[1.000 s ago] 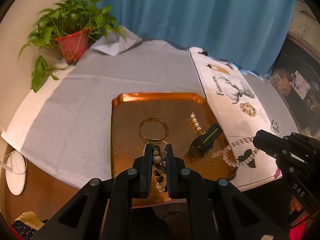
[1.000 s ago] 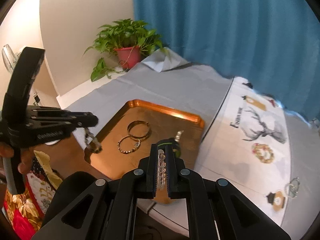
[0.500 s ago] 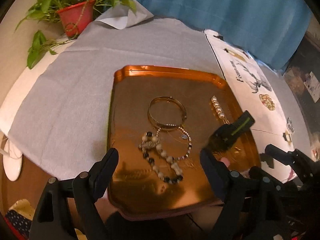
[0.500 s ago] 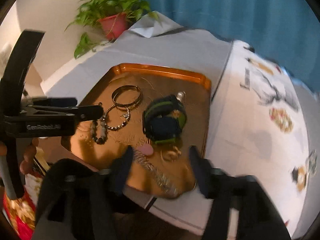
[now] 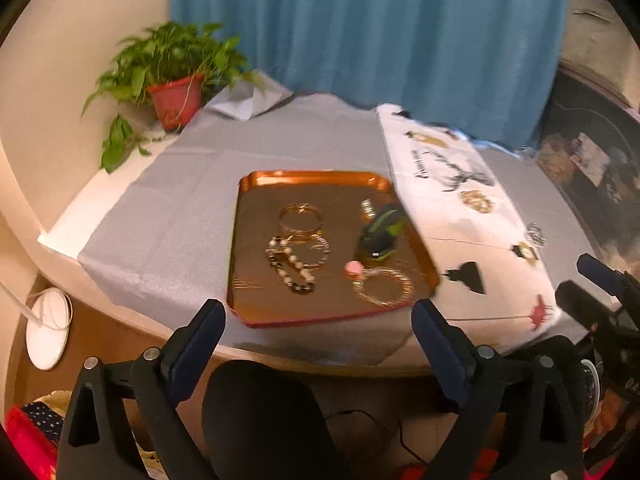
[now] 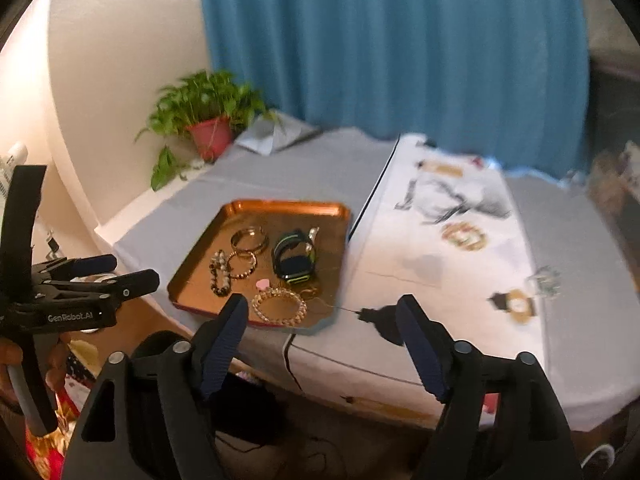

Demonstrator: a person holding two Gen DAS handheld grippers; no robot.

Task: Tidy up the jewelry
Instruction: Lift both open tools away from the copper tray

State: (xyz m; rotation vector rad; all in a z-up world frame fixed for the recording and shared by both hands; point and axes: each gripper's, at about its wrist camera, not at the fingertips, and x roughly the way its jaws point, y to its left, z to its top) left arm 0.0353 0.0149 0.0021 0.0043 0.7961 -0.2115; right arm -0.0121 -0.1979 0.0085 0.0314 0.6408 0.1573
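Your left gripper (image 5: 318,318) and right gripper (image 6: 322,314) were spreading, empty, lower frame; jewelry sat gathered in the tray (image 5: 256,308).

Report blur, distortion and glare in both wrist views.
Left wrist view: fisheye bends the table edge, slight motion blur, warm glare on the copper tray. Right wrist view: stronger blur, smearing the printed cloth and the glass piece; dark corners in both.
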